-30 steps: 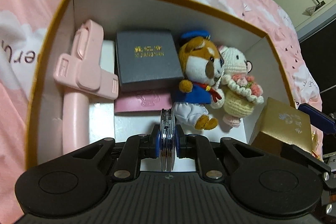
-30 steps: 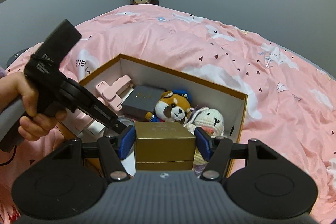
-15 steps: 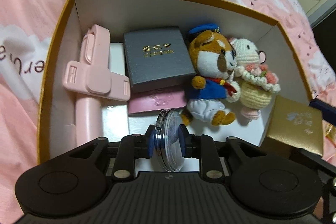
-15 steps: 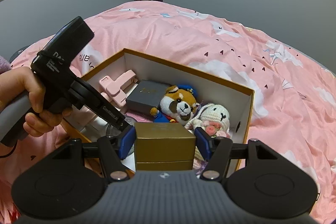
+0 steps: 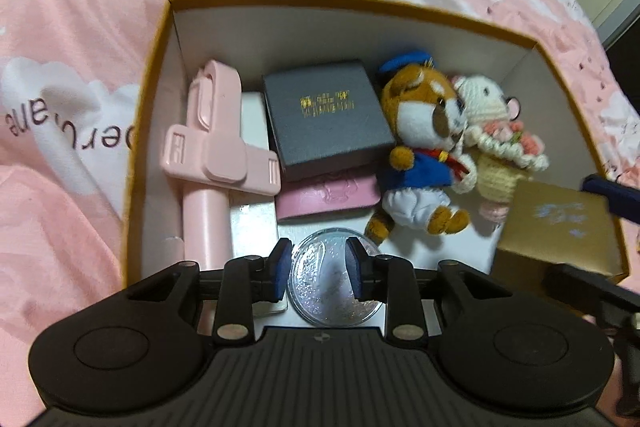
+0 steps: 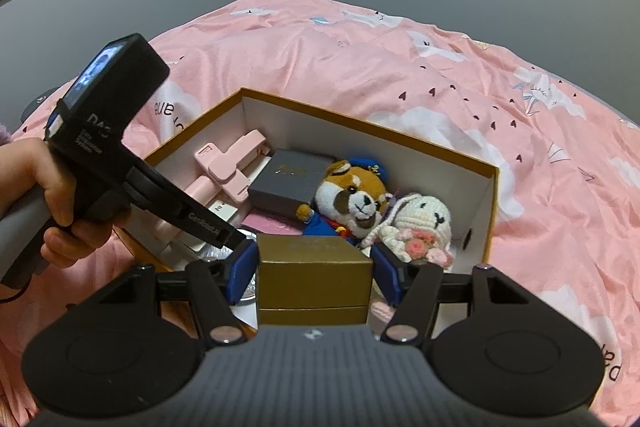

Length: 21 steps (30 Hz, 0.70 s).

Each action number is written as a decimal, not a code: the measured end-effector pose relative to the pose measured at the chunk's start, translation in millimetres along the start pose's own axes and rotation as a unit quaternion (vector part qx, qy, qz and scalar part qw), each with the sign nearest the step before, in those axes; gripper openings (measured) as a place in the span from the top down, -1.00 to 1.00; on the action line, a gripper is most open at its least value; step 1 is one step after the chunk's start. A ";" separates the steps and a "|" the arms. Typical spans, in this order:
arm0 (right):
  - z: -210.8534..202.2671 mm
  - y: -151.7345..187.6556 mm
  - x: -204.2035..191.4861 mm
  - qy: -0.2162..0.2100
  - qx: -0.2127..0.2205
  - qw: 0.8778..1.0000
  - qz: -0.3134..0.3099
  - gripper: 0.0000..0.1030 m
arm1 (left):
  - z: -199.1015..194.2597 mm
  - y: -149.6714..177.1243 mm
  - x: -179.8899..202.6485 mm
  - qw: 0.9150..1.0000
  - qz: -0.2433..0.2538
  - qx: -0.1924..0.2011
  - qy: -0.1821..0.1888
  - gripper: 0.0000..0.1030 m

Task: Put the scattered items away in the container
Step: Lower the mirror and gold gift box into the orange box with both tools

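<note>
The step in hand is judged to be the placing of two items into the container (image 5: 160,75), an open gold-edged box that is set on a pink bedspread (image 5: 80,7). In the left wrist view a round clear case (image 5: 334,277) is seen lying flat-faced at the near end of the box floor, between the pads of the left gripper (image 5: 316,269); the jaws have just been opening, and the pads are now seen apart from the disc's edge rather than pressed on it, so the case is taken as released. The gold box (image 6: 314,273) is clamped between the blue pads of the right gripper (image 6: 314,277) and is held at the near right corner of the container, not yet set down. Already inside are a pink phone holder (image 5: 218,147), a dark grey box (image 5: 326,117) lying on a pink wallet (image 5: 328,197), a plush dog (image 5: 424,151) and a crocheted bunny (image 5: 496,131). The next move is judged to call for the left gripper being lifted clear, so that room is made, and the gold box being lowered onto the bare floor near the plush feet before the jaws are parted
</note>
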State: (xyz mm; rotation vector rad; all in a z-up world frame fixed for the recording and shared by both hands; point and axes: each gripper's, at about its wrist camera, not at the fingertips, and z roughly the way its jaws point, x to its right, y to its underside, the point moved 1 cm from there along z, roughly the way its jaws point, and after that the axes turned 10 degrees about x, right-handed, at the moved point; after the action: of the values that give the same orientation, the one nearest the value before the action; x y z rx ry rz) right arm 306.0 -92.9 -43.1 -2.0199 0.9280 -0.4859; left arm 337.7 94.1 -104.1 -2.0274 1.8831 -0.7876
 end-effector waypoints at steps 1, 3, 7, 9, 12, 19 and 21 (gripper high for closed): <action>1.9 -1.0 -1.7 -0.002 -0.001 1.000 0.001 -0.25 | -5.1 -0.2 -0.7 1.000 0.001 0.009 0.001 0.36; 5.8 -3.6 -5.8 -0.008 -0.001 1.000 0.003 -0.25 | -15.5 -0.2 -1.9 1.000 0.001 0.025 -0.001 0.36; 17.4 -10.5 -16.7 -0.022 -0.002 1.000 0.008 -0.25 | -35.2 0.7 -10.7 0.999 -0.005 0.051 0.004 0.36; 27.9 -12.3 -23.4 -0.023 -0.010 1.000 0.006 -0.25 | -39.8 1.5 -14.2 0.998 -0.003 0.057 -0.004 0.32; 46.3 -12.1 -32.0 -0.016 -0.026 1.000 0.004 -0.25 | -44.2 0.8 -20.5 0.998 -0.002 0.064 -0.004 0.32; 82.6 -13.8 -54.4 -0.011 -0.058 0.998 -0.006 -0.25 | -56.1 -3.6 -34.9 0.996 -0.021 0.088 0.005 0.32; 91.2 -14.9 -56.6 -0.001 -0.065 0.998 -0.007 -0.25 | -57.1 -3.9 -39.0 0.995 -0.027 0.091 0.007 0.32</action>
State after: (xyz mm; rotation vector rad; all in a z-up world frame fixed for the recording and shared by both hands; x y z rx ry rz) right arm 332.4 4.3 -83.1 -2.1441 0.9681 -0.4413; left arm 309.1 142.3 -63.4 -1.9714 1.7017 -0.9526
